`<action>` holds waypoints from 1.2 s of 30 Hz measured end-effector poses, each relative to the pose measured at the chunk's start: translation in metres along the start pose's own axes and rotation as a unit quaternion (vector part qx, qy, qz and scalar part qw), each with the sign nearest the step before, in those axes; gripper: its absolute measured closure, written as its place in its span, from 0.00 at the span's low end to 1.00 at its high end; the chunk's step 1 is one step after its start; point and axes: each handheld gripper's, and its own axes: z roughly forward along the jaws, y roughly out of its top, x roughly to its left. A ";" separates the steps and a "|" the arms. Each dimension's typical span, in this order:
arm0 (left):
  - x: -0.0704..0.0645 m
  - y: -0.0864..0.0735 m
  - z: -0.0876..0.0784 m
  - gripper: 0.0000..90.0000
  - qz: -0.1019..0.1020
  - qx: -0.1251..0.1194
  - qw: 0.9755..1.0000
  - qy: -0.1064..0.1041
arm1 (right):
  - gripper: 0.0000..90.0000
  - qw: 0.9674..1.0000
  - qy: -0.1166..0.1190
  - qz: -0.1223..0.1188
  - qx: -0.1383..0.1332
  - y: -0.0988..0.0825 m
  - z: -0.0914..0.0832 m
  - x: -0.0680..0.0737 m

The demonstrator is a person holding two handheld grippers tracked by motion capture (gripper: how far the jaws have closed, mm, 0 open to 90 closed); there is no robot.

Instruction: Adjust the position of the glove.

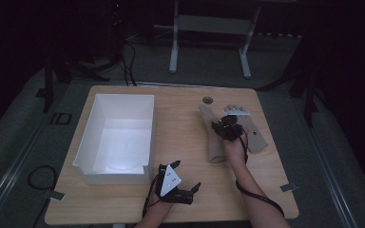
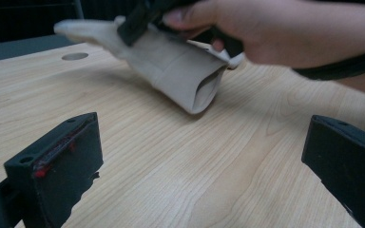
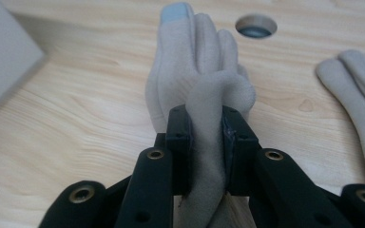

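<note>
While the left gripper (image 1: 196, 186) sat near the table's (image 1: 123, 209) front edge, its jaws were spread wide with nothing between them and bare wood grain under the gap, per the left gripper view. A grey three-cornered plate (image 1: 170, 179) topped it. Just left of and beyond that gripper's jaws stood the white box (image 1: 116, 137), open-topped and seemingly empty inside. Farther out, ahead of the left jaws, the right gripper (image 3: 206, 137) was pressed onto a fold of the beige glove (image 3: 190, 80), pinching a raised ridge of fabric along the glove's palm area; both pads touched cloth. The glove's open cuff (image 2: 209, 90) faced back toward the left gripper, lifted slightly off the wood, while its fingers pointed away past the right jaws. One fingertip showed a bluish-grey patch (image 3: 176, 12). The right hand (image 2: 266, 28) gripped the tool from above, with the cable (image 1: 261, 197) trailing along the forearm. Right of the pinching jaws a second glove (image 3: 361, 90) lay flat on the table, apart from the held one. Beyond the glove's fingertips sat a round hole (image 3: 256, 25) in the tabletop. Past the table's far edge stood a white frame (image 1: 209, 38) on the dim floor.
</note>
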 end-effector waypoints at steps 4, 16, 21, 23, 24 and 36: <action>0.000 0.000 0.000 0.00 0.002 0.000 1.000 0.001 | 0.84 0.999 -0.005 0.023 -0.029 0.001 -0.032 0.014; 0.000 0.000 -0.001 0.00 -0.002 -0.003 1.000 -0.003 | 0.84 0.999 -0.032 0.041 -0.012 -0.033 -0.035 0.043; 0.000 0.000 -0.001 0.00 -0.002 -0.004 1.000 -0.006 | 0.84 0.998 -0.029 0.045 0.014 -0.039 -0.015 0.048; 0.000 0.000 -0.001 0.00 -0.002 -0.004 1.000 -0.007 | 0.84 0.998 -0.028 0.046 0.017 -0.040 -0.012 0.049; 0.000 0.000 -0.001 0.00 -0.001 -0.004 1.000 -0.007 | 0.84 0.998 -0.031 0.044 0.020 -0.042 -0.008 0.049; -0.001 0.000 0.000 0.00 0.000 -0.005 1.000 -0.013 | 0.55 0.999 -0.043 -0.002 0.023 -0.065 0.018 0.067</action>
